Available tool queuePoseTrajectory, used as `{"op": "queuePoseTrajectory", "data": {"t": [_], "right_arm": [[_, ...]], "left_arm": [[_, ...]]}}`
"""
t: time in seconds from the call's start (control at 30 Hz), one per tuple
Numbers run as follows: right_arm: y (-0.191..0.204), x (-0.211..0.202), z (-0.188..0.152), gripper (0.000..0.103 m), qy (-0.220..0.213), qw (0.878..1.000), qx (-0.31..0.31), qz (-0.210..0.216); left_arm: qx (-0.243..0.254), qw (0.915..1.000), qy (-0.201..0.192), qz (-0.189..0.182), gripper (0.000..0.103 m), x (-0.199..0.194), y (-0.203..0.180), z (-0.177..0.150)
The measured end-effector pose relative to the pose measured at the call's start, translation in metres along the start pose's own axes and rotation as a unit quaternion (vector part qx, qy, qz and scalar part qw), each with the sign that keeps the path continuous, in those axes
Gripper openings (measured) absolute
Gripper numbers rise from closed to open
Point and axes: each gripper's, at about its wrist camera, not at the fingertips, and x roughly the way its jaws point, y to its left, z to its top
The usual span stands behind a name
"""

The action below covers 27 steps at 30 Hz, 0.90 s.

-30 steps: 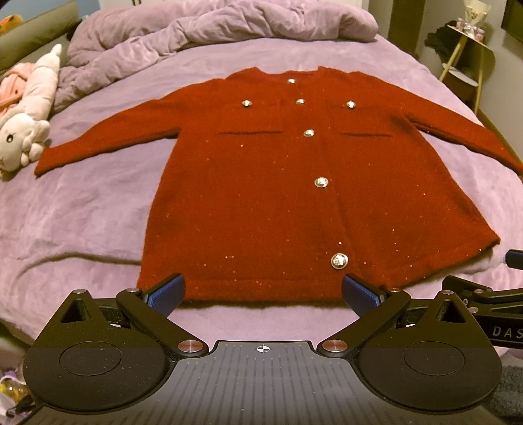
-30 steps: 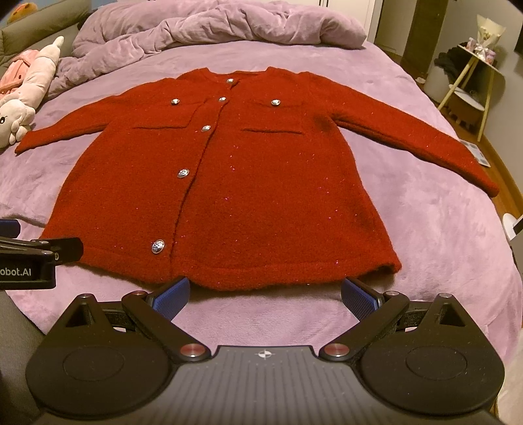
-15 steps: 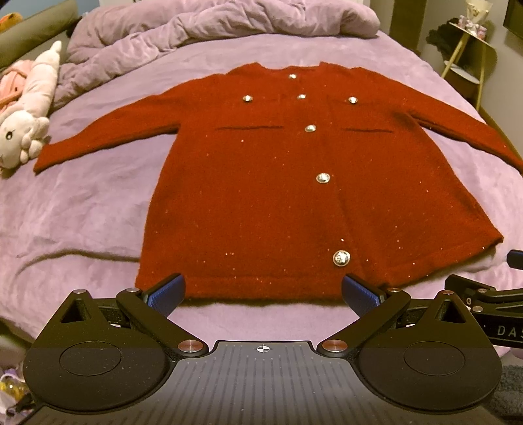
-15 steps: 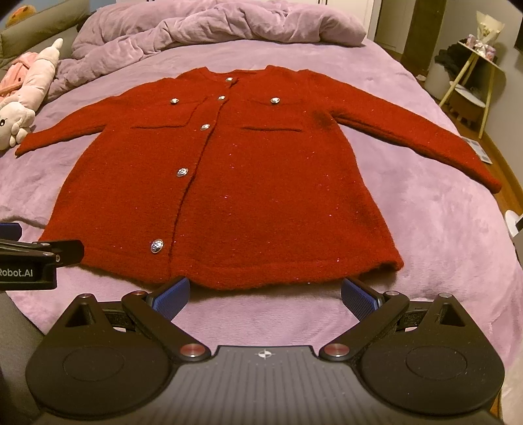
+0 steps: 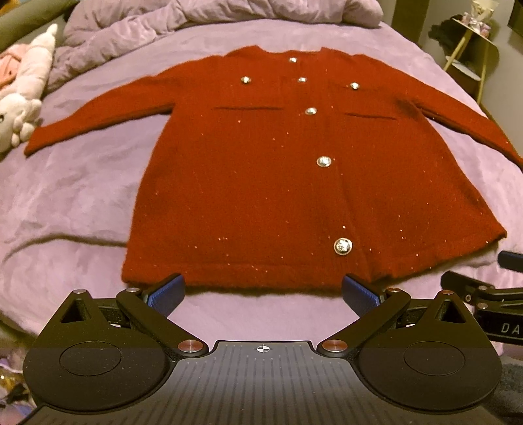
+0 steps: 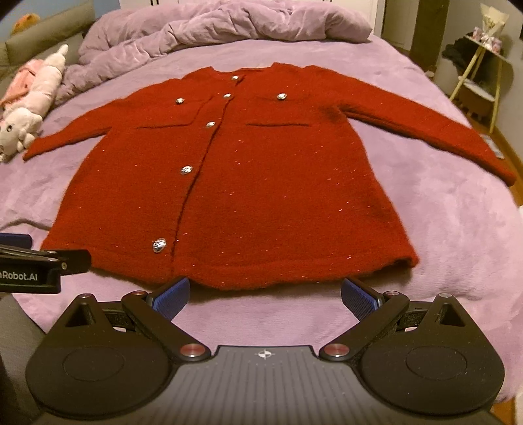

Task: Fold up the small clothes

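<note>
A soft pink and white plush toy point(image 5: 19, 108) lies at the far left edge of the bed point(image 5: 81, 183), whose cover is a fuzzy lilac fabric with a crumpled duvet point(image 6: 209, 29) of the same colour heaped at the head. In the middle, a red coat point(image 5: 261, 183) of thick, nubbly, glittery knit lies flat and face up, collar toward the head of the bed, hem toward the cameras, sleeves stretched out sideways. Shiny silver buttons point(image 5: 342, 246) run down its front. The left gripper point(image 5: 261, 294) and the right gripper point(image 6: 265, 296) hover just short of the hem, each with blue ribbed pads point(image 6: 171, 297) spread wide and holding nothing.
</note>
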Motion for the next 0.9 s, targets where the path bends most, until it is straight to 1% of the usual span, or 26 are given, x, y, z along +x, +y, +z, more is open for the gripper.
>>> {"op": "queuePoseTrajectory", "data": {"t": [0.17, 0.27, 0.33, 0.4, 0.43, 0.47, 0.5, 0.53, 0.57, 0.63, 0.67, 0.7, 0.73, 0.77, 0.8, 0.83, 0.87, 0.9], "right_arm": [[-0.012, 0.02, -0.007, 0.099, 0.0, 0.999, 0.009, 0.037], [-0.03, 0.033, -0.005, 0.099, -0.006, 0.999, 0.028, 0.042], [-0.05, 0.038, 0.003, 0.099, -0.032, 0.998, 0.046, 0.043], [-0.081, 0.041, 0.018, 0.099, -0.076, 0.993, 0.074, 0.045], [-0.099, 0.043, 0.027, 0.099, -0.099, 0.99, 0.095, 0.036], [-0.125, 0.046, 0.039, 0.099, -0.125, 0.983, 0.13, 0.021], [-0.148, 0.049, 0.048, 0.099, -0.143, 0.976, 0.162, 0.009], [-0.173, 0.053, 0.057, 0.099, -0.158, 0.966, 0.203, -0.001], [-0.207, 0.059, 0.066, 0.099, -0.176, 0.949, 0.262, -0.005], [-0.256, 0.069, 0.076, 0.097, -0.201, 0.918, 0.342, 0.002], [-0.284, 0.077, 0.08, 0.09, -0.209, 0.897, 0.389, 0.003], [-0.302, 0.083, 0.082, 0.087, -0.216, 0.883, 0.416, 0.001], [-0.321, 0.091, 0.083, 0.082, -0.225, 0.866, 0.447, -0.002], [-0.336, 0.098, 0.085, 0.074, -0.224, 0.852, 0.473, -0.015], [-0.347, 0.105, 0.087, 0.067, -0.221, 0.843, 0.49, -0.025], [-0.358, 0.112, 0.088, 0.054, -0.221, 0.834, 0.504, -0.028], [-0.367, 0.12, 0.087, 0.048, -0.222, 0.823, 0.522, -0.027], [-0.375, 0.126, 0.085, 0.047, -0.221, 0.812, 0.54, -0.023]], "left_arm": [[-0.007, 0.9998, 0.015, -0.014, 0.103, 0.018, 0.003, 0.003], [-0.013, 0.9995, 0.027, -0.014, 0.103, 0.031, 0.007, 0.01], [-0.014, 0.9996, 0.021, -0.012, 0.103, 0.038, 0.01, 0.02], [-0.013, 0.9999, 0.004, -0.011, 0.103, 0.045, 0.013, 0.034], [-0.014, 0.9998, -0.008, -0.01, 0.103, 0.049, 0.015, 0.042], [-0.017, 0.9996, -0.022, -0.011, 0.103, 0.054, 0.016, 0.051], [-0.021, 0.9989, -0.039, -0.011, 0.103, 0.06, 0.017, 0.062], [-0.026, 0.9983, -0.051, -0.012, 0.103, 0.066, 0.017, 0.07], [-0.032, 0.9976, -0.061, -0.011, 0.103, 0.074, 0.017, 0.08], [-0.04, 0.9965, -0.073, -0.011, 0.103, 0.09, 0.015, 0.098], [-0.044, 0.9963, -0.074, -0.005, 0.103, 0.098, 0.013, 0.106], [-0.048, 0.9962, -0.073, 0.001, 0.103, 0.106, 0.011, 0.112], [-0.047, 0.9963, -0.072, 0.005, 0.103, 0.116, 0.008, 0.118], [-0.045, 0.9966, -0.069, 0.01, 0.103, 0.124, 0.006, 0.121], [-0.042, 0.9969, -0.064, 0.017, 0.103, 0.132, 0.003, 0.124], [-0.04, 0.9971, -0.06, 0.023, 0.103, 0.138, 0.002, 0.125], [-0.04, 0.9973, -0.054, 0.029, 0.103, 0.144, 0.001, 0.125], [-0.042, 0.9976, -0.047, 0.029, 0.103, 0.147, 0.003, 0.121]]}}
